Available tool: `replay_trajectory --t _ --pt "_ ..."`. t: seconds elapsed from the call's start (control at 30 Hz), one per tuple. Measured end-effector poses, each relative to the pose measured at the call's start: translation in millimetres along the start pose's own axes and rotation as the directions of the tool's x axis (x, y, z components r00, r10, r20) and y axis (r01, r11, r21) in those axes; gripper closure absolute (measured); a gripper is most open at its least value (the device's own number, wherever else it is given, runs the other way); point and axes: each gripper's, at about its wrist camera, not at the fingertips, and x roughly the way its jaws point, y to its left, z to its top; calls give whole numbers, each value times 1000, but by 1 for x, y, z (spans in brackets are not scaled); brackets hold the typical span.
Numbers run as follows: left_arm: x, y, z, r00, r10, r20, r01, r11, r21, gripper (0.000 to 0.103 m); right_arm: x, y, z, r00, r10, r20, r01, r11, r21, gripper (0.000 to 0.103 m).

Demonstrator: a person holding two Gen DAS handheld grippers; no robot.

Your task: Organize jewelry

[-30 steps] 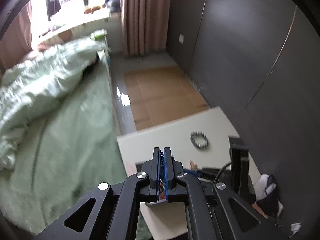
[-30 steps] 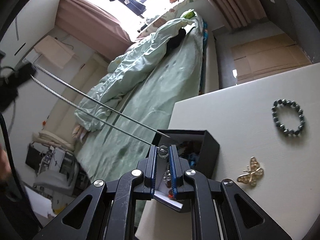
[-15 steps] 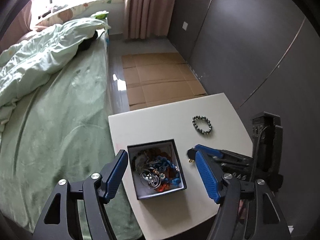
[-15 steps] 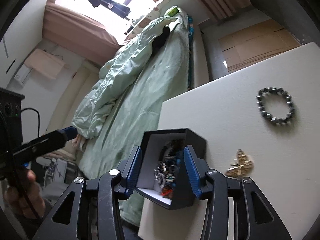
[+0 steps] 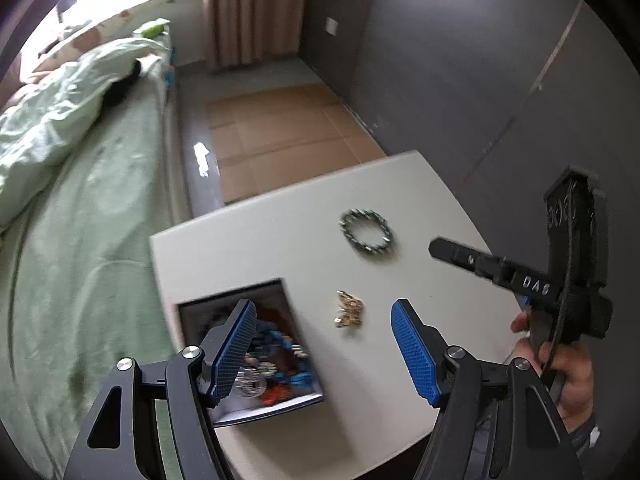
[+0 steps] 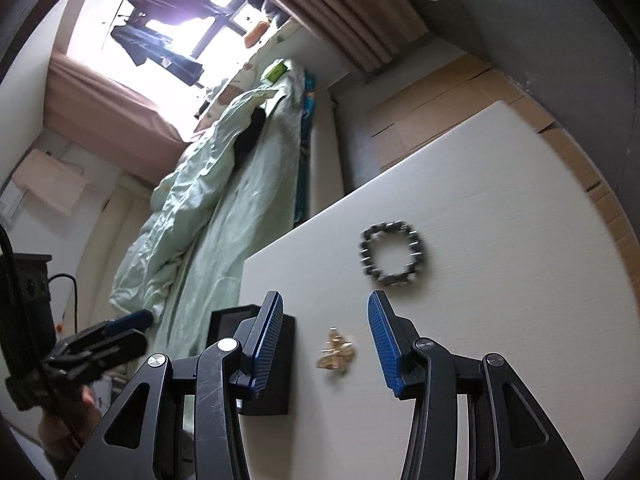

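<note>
Box (image 5: 236,304) full of mixed jewelry. Left gripper (image 5: 324,350) and right gripper (image 6: 326,340) above table (image 6: 500,320), jaws spread, empty.

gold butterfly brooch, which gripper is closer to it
Right. The right gripper is open with the gold butterfly brooch between its fingers; the left gripper hangs open toward the jewelry box.
</note>
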Motion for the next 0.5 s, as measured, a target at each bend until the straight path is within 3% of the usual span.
replay_trajectory --t 0.07,0.23,0.43,0.5 --pt "13 -11 0 1000 -6 -25 7 1000 25 35 -5 -6 2 1000 -16 5 16 1000 3 57" --pt "47 -29 0 993 -23 -111 28 999 44 60 -18 -24 2 999 -46 6 46 999 15 57" --pt "87 -42 1 981 7 -196 3 999 55 74 -30 -43 4 999 -50 21 49 997 51 57" --pt "98 -46 0 976 40 -212 -27 998 64 74 -33 -49 4 998 -48 26 47 997 63 57"
